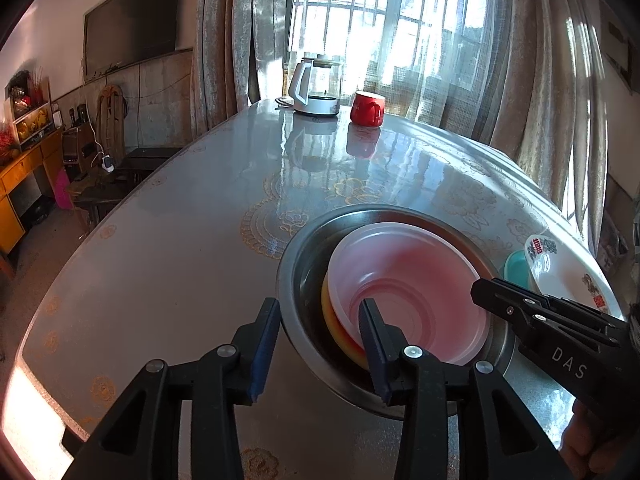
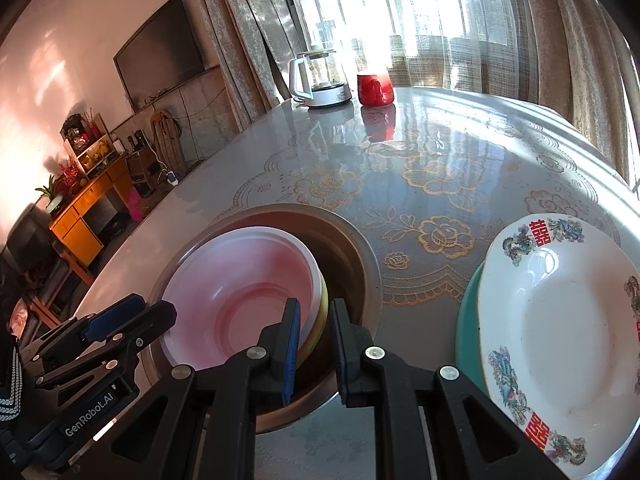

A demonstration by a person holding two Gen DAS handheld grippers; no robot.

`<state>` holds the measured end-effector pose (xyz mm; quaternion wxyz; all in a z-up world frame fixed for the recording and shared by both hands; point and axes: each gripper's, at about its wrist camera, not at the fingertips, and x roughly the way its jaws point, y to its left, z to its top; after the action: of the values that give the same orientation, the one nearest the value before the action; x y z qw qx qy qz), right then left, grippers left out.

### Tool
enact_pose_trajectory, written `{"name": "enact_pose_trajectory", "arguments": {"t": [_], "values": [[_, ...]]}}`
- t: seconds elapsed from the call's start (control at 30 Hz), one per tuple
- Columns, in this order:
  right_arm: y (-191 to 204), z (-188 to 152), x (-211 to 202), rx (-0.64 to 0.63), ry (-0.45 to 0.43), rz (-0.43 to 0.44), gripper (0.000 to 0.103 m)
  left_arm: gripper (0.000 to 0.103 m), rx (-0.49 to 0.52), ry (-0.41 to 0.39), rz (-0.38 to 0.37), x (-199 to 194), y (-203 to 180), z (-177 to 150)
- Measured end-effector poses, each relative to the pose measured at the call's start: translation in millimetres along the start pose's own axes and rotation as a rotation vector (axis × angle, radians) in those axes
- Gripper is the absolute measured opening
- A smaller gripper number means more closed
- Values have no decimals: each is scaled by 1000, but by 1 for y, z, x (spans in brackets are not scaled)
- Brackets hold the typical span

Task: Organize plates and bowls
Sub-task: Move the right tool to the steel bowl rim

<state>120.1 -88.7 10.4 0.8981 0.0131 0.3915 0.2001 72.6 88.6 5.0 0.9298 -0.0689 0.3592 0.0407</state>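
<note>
- Steel basin [image 1: 304, 240], one: the landmark, resting on the worktop [image 1: 168, 248].
- Pink bowl [image 1: 412, 280], one: nested inside the basin, stacked on a yellow bowl [image 1: 334, 322] of which only an edge shows.
- White patterned plate [image 2: 560, 320], one: on the worktop just beside the basin, resting on one teal dish [image 2: 466, 320].
- Red mug [image 1: 367, 109], one, and glass kettle [image 1: 316, 88], one: well beyond the basin, at the worktop's far edge.
- Left gripper [image 1: 320, 344]: jaws partly open, straddling the basin's near rim.
- Right gripper [image 2: 316, 344]: jaws closed on the stacked bowls' rim inside the basin.
</note>
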Motion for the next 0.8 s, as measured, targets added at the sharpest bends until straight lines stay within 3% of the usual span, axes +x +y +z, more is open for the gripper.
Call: {"name": "enact_pose_trajectory", "arguments": {"t": [0.8], "values": [[-11,-3,-19,61,-25,20,15,42,8,-7,6,-9,-3,0]]}}
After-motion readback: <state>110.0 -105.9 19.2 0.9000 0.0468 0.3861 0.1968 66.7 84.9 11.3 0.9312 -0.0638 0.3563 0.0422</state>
